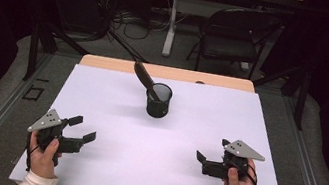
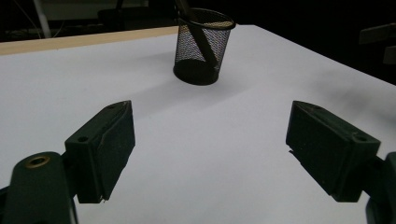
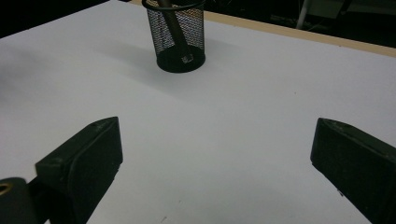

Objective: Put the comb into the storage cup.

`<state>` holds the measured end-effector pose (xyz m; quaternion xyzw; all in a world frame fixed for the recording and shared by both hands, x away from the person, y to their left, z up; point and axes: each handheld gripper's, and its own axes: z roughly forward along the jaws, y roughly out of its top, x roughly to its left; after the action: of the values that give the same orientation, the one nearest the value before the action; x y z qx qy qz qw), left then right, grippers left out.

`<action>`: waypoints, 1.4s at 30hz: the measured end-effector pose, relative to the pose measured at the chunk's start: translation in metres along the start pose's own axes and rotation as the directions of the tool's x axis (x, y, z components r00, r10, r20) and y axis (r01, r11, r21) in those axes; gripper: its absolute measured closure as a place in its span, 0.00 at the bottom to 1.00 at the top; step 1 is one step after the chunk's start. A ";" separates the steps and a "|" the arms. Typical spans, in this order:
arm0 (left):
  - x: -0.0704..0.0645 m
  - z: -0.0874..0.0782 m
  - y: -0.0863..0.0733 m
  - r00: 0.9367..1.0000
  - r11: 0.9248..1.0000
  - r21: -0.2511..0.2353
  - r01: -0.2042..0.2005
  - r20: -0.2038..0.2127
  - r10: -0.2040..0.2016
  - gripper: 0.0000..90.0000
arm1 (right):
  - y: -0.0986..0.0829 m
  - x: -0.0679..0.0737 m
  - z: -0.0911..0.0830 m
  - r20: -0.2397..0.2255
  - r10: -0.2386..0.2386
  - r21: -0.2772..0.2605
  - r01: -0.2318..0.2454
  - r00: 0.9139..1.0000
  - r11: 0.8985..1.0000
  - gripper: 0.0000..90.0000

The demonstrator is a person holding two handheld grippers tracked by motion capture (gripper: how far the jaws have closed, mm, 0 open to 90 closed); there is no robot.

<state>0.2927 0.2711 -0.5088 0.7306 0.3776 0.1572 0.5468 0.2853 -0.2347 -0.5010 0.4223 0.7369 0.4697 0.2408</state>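
Observation:
A black mesh cup (image 1: 158, 100) stands upright on the white table top (image 1: 105, 163), a little behind its middle. A dark long-handled tool (image 1: 144, 76) rests in the cup and leans out toward the back left. My left gripper (image 1: 84, 128) hovers near the front left, open and holding nothing. My right gripper (image 1: 212, 149) sits at the front right, also open and holding nothing. Both point inward toward the cup (image 2: 203, 46) (image 3: 180, 39), well short of it. The left gripper (image 2: 211, 112) and right gripper (image 3: 217, 126) each have bare table between their jaws.
A wooden strip (image 1: 166, 72) edges the table's far side. Beyond it stand a black folding chair (image 1: 235, 33), a white table leg (image 1: 171, 23) and floor cables (image 1: 133, 24). Dark frame struts (image 1: 36, 45) flank the table. A hand holds each gripper at the front edge.

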 end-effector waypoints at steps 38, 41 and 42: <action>0.015 0.002 -0.014 0.999 0.999 0.019 0.032 -0.036 -0.031 0.18 | -0.029 -0.038 0.009 0.083 0.133 -0.001 -0.134 0.988 0.991 0.03; 0.015 0.002 -0.014 0.999 0.999 0.019 0.033 -0.036 -0.032 0.18 | -0.030 -0.039 0.009 0.088 0.131 0.003 -0.132 0.987 0.991 0.03; 0.015 0.002 -0.014 0.999 0.999 0.020 0.032 -0.038 -0.031 0.18 | -0.030 -0.039 0.009 0.089 0.130 0.009 -0.131 0.987 0.991 0.02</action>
<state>0.2990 0.2823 -0.5252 0.7270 0.4010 0.1583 0.5344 0.3011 -0.2695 -0.5336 0.4919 0.6996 0.4600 0.2389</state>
